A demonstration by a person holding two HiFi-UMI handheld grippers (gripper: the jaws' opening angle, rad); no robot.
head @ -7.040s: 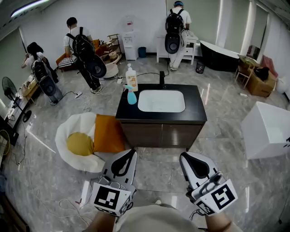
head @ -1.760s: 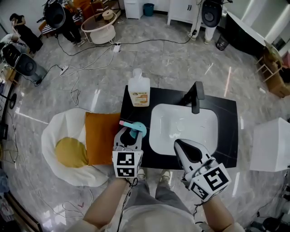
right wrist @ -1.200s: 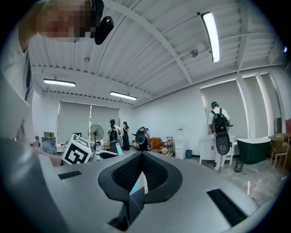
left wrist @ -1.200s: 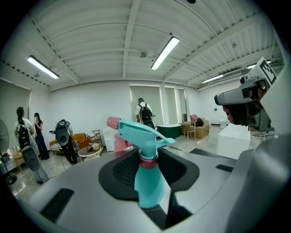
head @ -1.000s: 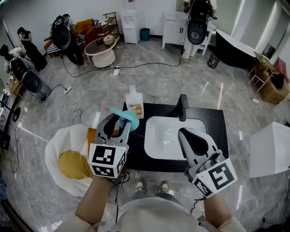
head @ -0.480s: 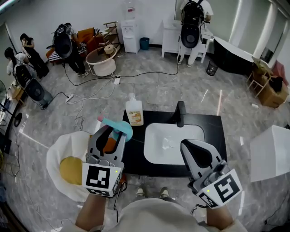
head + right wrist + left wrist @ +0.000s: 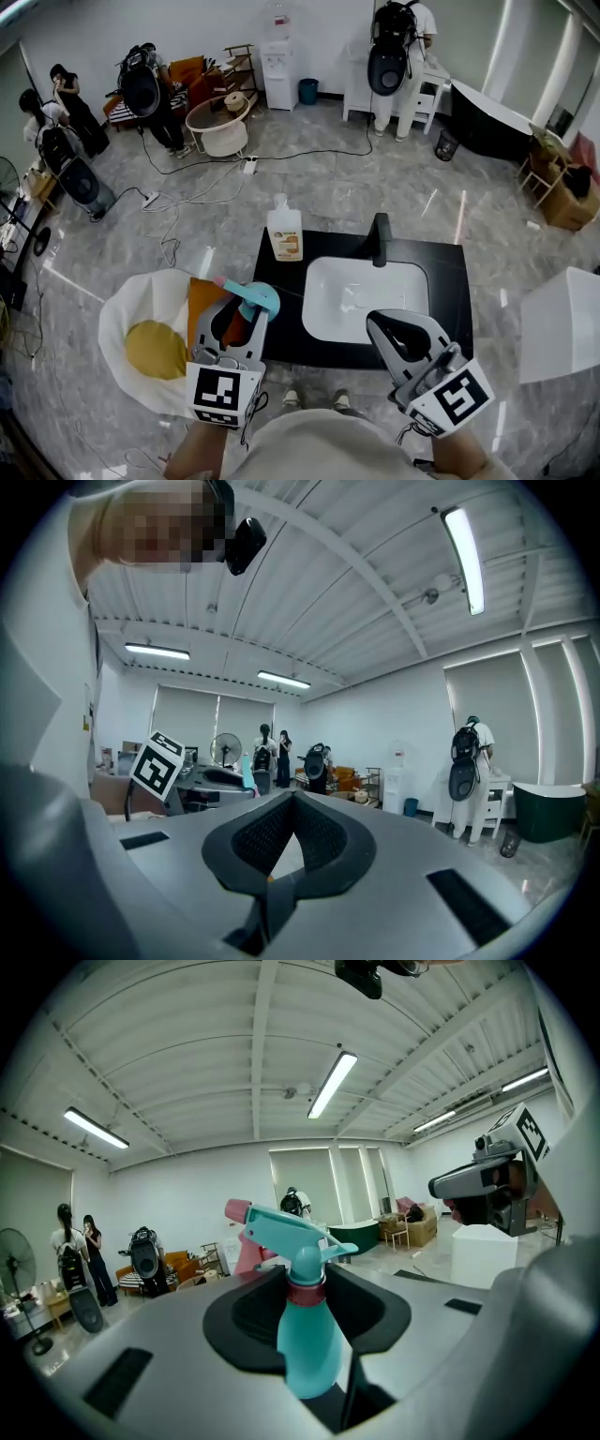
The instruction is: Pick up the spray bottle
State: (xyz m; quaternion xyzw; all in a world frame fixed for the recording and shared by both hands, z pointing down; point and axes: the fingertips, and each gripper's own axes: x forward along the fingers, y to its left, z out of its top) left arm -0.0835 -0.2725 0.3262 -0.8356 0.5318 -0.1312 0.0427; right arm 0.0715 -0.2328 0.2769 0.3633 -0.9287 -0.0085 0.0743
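The spray bottle (image 7: 255,300) is teal with a pink collar and a pink nozzle tip. It stands upright in the air, off the counter, with my left gripper (image 7: 240,317) shut on it. In the left gripper view the bottle's body (image 7: 305,1358) sits between the dark pads, and its trigger head rises above the left gripper (image 7: 306,1283). In the head view it hangs over the front left corner of the black counter (image 7: 452,281). My right gripper (image 7: 392,326) hovers over the counter's front edge, shut with nothing in it. Its tips meet in the right gripper view (image 7: 295,799).
A white sink (image 7: 323,281) with a black faucet (image 7: 380,239) is set in the counter, and a soap bottle (image 7: 285,234) stands at its back left. A white beanbag (image 7: 122,309) with cushions lies on the floor at left. Cables and people are behind, and a white box (image 7: 562,323) is at right.
My left gripper has drawn back toward me with the spray bottle held in it, from near the soap bottle to the counter's front left corner. The right gripper has also come back a little.
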